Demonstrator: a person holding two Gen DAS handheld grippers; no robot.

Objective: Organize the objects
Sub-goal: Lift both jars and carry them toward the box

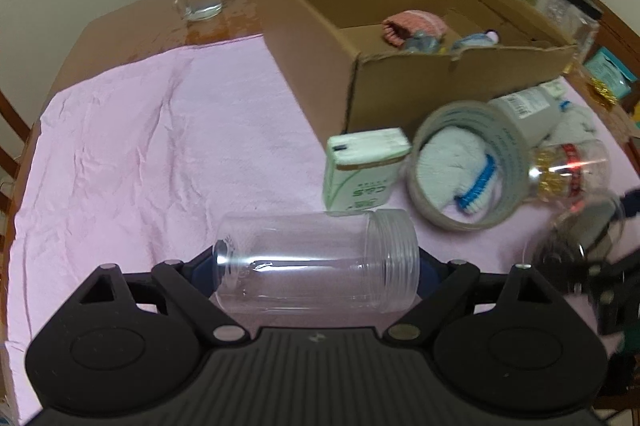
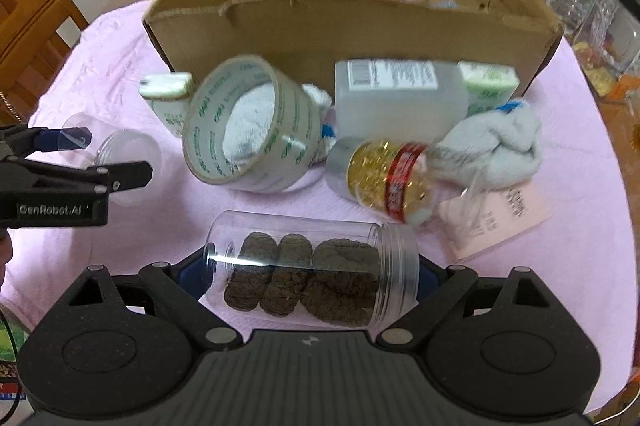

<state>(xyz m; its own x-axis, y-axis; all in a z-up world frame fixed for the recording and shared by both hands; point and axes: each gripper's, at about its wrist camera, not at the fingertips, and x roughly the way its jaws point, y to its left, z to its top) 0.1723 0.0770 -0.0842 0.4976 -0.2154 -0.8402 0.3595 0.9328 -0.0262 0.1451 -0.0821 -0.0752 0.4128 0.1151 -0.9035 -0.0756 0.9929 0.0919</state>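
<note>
- While my left tongs (image 1: 318, 262) clamp an empty clear ribbed-neck jar (image 1: 316, 262) sideways above the pink cloth (image 1: 140, 129), "GenRobot.AI" reads on them.
- My right tongs (image 2: 312, 274) grip a clear jar (image 2: 312, 274) of brown knobbly lumps, before the cardboard box (image 2: 352, 29).

Both wrist views close, facing cardboard box (image 1: 400, 25); shared tape roll (image 2: 252, 129), somewhat blurred.

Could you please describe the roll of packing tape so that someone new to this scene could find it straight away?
Start at the open cardboard box on the pink cloth; the clutter lies in front of its near wall. The tape roll is the tilted ring propped there with a white towel showing through its hole, the only hollow ring there.
</note>
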